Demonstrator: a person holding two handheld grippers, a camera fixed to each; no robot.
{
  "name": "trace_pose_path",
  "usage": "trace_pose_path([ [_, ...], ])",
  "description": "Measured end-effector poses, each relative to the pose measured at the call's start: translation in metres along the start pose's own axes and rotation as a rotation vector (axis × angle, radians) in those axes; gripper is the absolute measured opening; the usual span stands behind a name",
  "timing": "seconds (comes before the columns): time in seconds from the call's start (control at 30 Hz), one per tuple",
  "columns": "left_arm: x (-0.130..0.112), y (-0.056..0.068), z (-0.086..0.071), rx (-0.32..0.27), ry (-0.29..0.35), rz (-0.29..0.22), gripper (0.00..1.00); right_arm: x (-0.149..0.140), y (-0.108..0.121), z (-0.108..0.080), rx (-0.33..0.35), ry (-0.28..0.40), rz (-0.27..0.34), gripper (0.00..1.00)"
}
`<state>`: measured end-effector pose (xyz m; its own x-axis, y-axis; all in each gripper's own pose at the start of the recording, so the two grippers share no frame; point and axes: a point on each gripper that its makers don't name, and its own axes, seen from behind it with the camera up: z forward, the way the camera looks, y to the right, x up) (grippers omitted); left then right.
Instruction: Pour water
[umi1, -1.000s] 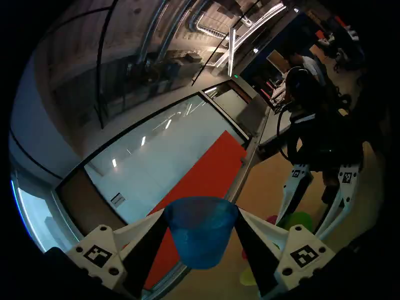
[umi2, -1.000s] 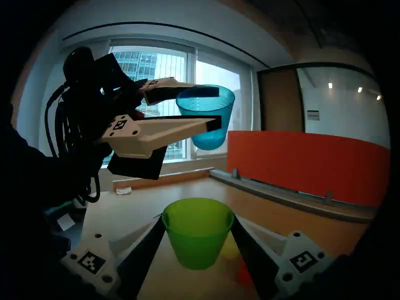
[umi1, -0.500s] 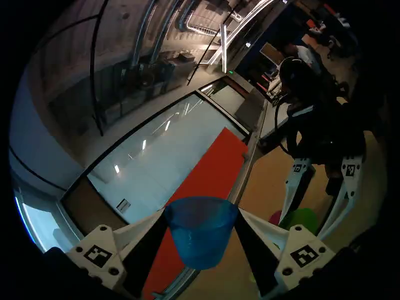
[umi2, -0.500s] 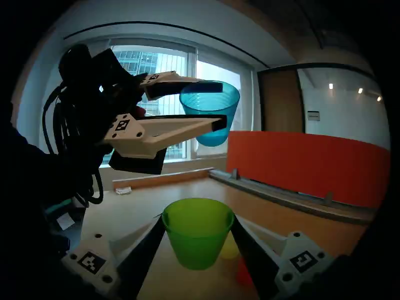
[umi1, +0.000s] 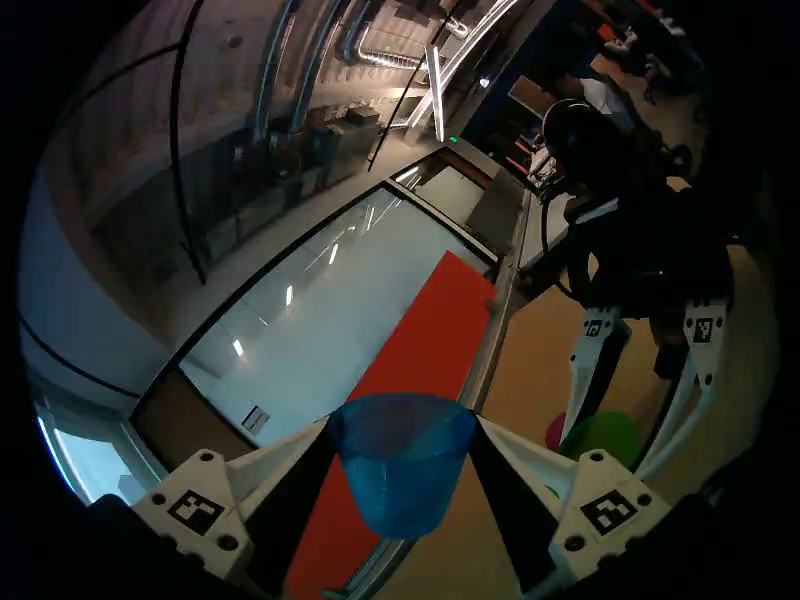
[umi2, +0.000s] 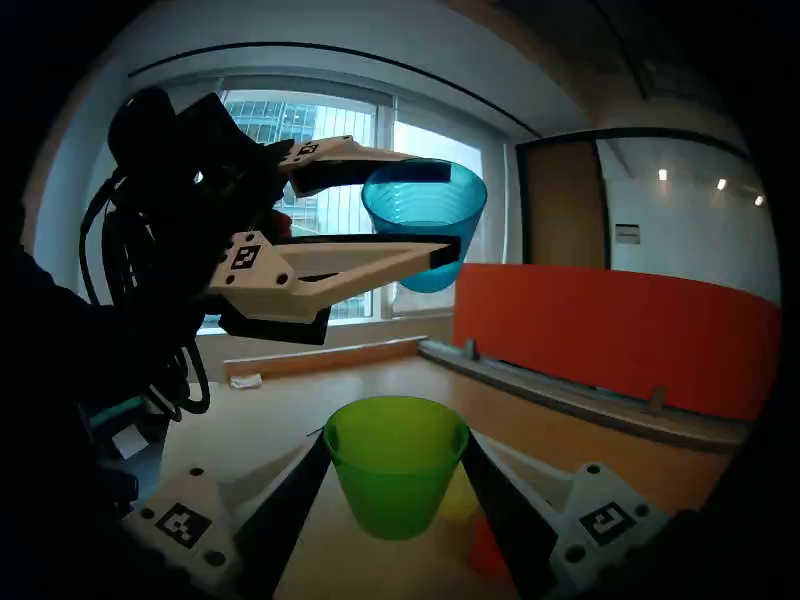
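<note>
A translucent blue cup (umi1: 402, 478) sits between the fingers of my left gripper (umi1: 402, 470), which is shut on it. From the right gripper view, that blue cup (umi2: 425, 215) hangs high above the table in the left gripper (umi2: 445, 210), tipped with its mouth partly toward the camera. My right gripper (umi2: 396, 470) is shut on a green cup (umi2: 396, 462), held upright low over the wooden table (umi2: 560, 430), below and in front of the blue one. In the left gripper view the green cup (umi1: 612, 432) shows between the right gripper's (umi1: 607, 452) white fingers. I see no water.
An orange partition (umi2: 620, 330) on a grey rail borders the table's far right side. A window (umi2: 310, 150) lies behind. Small yellow (umi2: 460, 497) and red (umi2: 487, 548) objects rest on the table just past the green cup. Dark cables hang from the left gripper.
The left gripper has tipped the blue cup further, turning its mouth more toward the right gripper view. The green cup has stayed put.
</note>
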<state>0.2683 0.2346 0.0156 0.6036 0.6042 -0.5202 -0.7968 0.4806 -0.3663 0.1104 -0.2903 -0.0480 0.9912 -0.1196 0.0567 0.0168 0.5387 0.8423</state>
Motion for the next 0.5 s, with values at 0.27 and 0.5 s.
trace_pose_path([
  [0.27, 0.0023, -0.0014, 0.0010, 0.005, 0.005, 0.019, 0.88, -0.0010, 0.0026, -0.0004, -0.005, -0.003, -0.003, 0.92],
  [0.5, 0.0062, -0.0014, 0.0016, 0.007, 0.010, 0.046, 0.88, -0.0017, 0.0048, -0.0011, -0.010, -0.003, -0.003, 0.93],
])
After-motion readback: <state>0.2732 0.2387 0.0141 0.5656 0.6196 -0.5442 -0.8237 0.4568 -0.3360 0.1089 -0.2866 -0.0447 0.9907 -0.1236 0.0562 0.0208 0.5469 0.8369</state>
